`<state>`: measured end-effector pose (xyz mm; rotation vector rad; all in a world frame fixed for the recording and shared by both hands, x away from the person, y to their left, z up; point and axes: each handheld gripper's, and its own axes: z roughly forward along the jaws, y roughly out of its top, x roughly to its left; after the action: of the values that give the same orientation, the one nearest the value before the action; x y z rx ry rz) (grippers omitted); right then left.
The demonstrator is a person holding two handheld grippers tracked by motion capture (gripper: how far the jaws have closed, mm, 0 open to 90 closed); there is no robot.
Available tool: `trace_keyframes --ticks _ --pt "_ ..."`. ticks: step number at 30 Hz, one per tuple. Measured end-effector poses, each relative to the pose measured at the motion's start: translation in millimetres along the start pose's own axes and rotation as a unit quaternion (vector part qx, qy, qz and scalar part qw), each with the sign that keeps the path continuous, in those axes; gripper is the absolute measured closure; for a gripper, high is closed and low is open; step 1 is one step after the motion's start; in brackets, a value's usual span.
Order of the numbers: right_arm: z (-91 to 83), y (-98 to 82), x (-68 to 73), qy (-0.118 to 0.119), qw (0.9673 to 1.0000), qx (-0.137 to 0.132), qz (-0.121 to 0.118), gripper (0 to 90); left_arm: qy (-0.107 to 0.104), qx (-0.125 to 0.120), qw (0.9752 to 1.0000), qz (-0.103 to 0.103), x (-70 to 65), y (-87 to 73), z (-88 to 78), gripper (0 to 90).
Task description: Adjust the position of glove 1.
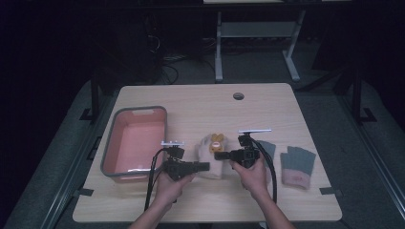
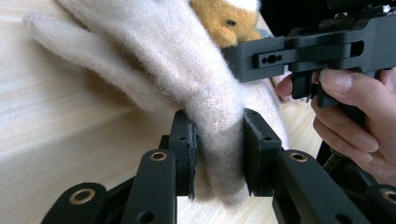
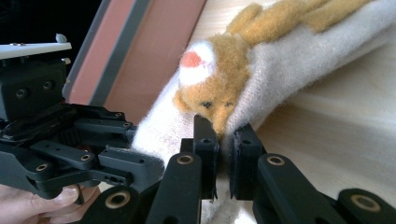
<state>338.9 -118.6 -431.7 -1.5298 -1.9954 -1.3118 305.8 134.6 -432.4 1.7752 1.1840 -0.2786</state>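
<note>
- High view: a person is holding the cream mitten (image 1: 208, 161) with an orange plush animal (image 1: 217, 141) on it between two hand-held tools over the table (image 1: 200, 102). The left gripper (image 1: 203, 166) is pointing in from the mitten's near left, the right gripper (image 1: 219, 155) from its right, so the mitten is lying directly between the two sets of fingertips, its long axis running away from the person. Both hands are about equally near it. The pink basket (image 1: 111, 143) with a grey rim is sitting just beyond the left gripper's outer side, making that the likely direction of any coming carry. A pair of grey gloves (image 1: 297, 164) is lying well apart, behind the right hand.
- Left gripper view: the left gripper (image 2: 218, 154) is clamping a thick fold of the mitten (image 2: 177, 56), wool bulging out above and below the pads. The rest of the mitten is stretching up and away from the fingers (image 2: 183, 147), with the plush animal (image 2: 226, 21) at the far end. The right gripper (image 2: 299, 53) is reaching in just past the fold.
- Right gripper view: the right gripper (image 3: 224, 154) is pinching a thin edge of the mitten (image 3: 299, 60), jaws nearly together, right beneath the plush animal (image 3: 219, 79). The mitten's length is running up and to the right from the fingers (image 3: 205, 149). The left gripper (image 3: 88, 140) is sitting close on the other side, with the basket (image 3: 140, 46) just behind it.
</note>
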Motion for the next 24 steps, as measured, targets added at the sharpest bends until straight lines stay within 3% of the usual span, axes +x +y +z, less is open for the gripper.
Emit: trace_keyframes --ticks 3,24 --pt "-1.8 2.8 3.6 0.003 1.0000 -0.002 0.001 83.4 0.001 0.000 1.0000 0.009 -1.4 3.7 -3.3 68.3" --pt "-9.2 24.4 28.0 0.012 0.9997 -0.013 -0.017 83.6 -0.010 -0.013 0.9996 0.021 -6.3 25.6 -25.3 68.3"
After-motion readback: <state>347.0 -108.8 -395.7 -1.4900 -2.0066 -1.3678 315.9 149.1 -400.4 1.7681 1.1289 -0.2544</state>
